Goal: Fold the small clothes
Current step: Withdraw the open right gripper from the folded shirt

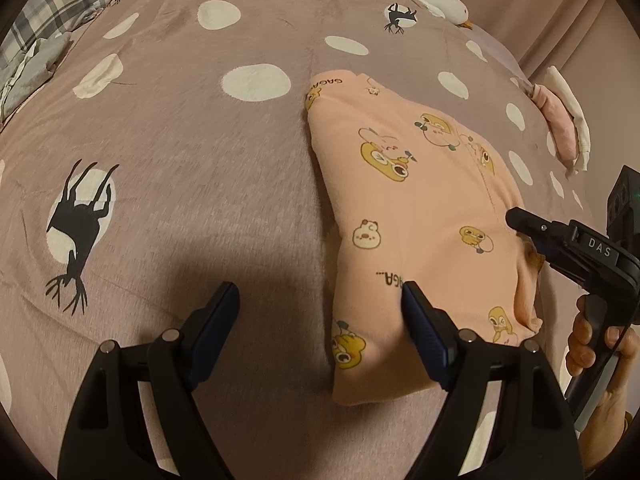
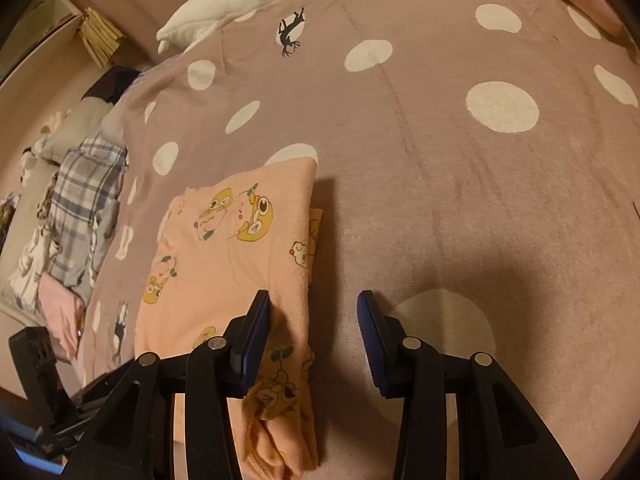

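Folded peach cartoon-print baby garment (image 1: 420, 216) lies on the mauve polka-dot bed cover (image 1: 200, 200). Left tongs (image 1: 320, 300) gape empty; right tongs (image 2: 314, 300) stand apart, empty, over its edge.

bed w/ mauve polka-dot deer-print cover (image 2: 440, 184) filling most of rm, white pillow (image 2: 224, 4) at its far edge, plaid cloth pile (image 2: 86, 184) off its left side, pink curtain (image 1: 532, 12) beyond its far right corner, dim warm light
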Action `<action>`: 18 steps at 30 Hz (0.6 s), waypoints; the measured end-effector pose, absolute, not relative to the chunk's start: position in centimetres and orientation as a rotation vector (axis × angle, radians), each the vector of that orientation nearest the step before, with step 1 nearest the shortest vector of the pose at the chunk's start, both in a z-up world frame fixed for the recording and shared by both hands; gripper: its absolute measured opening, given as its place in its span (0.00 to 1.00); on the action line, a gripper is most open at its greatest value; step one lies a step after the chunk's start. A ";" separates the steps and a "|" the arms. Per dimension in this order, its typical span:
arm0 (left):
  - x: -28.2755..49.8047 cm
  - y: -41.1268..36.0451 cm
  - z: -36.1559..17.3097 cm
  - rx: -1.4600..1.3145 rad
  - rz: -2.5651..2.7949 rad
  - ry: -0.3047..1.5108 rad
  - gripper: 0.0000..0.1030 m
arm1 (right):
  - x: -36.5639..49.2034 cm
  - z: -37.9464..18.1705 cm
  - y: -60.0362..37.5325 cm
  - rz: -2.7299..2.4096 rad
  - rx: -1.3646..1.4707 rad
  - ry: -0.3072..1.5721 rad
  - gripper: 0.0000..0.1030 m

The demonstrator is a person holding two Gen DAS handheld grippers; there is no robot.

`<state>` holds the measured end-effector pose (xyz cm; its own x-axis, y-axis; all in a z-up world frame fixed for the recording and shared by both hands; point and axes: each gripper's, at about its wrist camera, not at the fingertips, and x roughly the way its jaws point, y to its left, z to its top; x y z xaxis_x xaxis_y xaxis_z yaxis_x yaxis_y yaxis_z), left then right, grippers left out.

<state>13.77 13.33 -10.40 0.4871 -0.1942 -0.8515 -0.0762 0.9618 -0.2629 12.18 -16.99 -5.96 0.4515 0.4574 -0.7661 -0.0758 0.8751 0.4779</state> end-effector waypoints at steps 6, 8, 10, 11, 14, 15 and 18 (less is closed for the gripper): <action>13.6 13.4 -10.4 -0.279 -0.072 1.065 0.81 | 12.0 -5.9 -17.1 0.334 0.406 1.057 0.41; 13.5 13.5 -10.4 -0.277 -0.072 1.066 0.81 | 12.0 -5.9 -17.1 0.334 0.405 1.057 0.41; 13.4 13.5 -10.5 -0.276 -0.072 1.066 0.81 | 12.0 -5.9 -17.2 0.332 0.405 1.057 0.41; 13.3 13.6 -10.5 -0.275 -0.071 1.067 0.81 | 12.0 -5.9 -17.1 0.333 0.404 1.058 0.41; 13.2 13.6 -10.5 -0.274 -0.070 1.068 0.81 | 12.0 -5.9 -17.2 0.331 0.401 1.058 0.41; 13.1 13.7 -10.5 -0.273 -0.069 1.068 0.81 | 12.0 -5.9 -17.2 0.331 0.401 1.057 0.41; 13.0 13.7 -10.5 -0.272 -0.066 1.069 0.81 | 12.0 -5.9 -17.2 0.328 0.399 1.057 0.41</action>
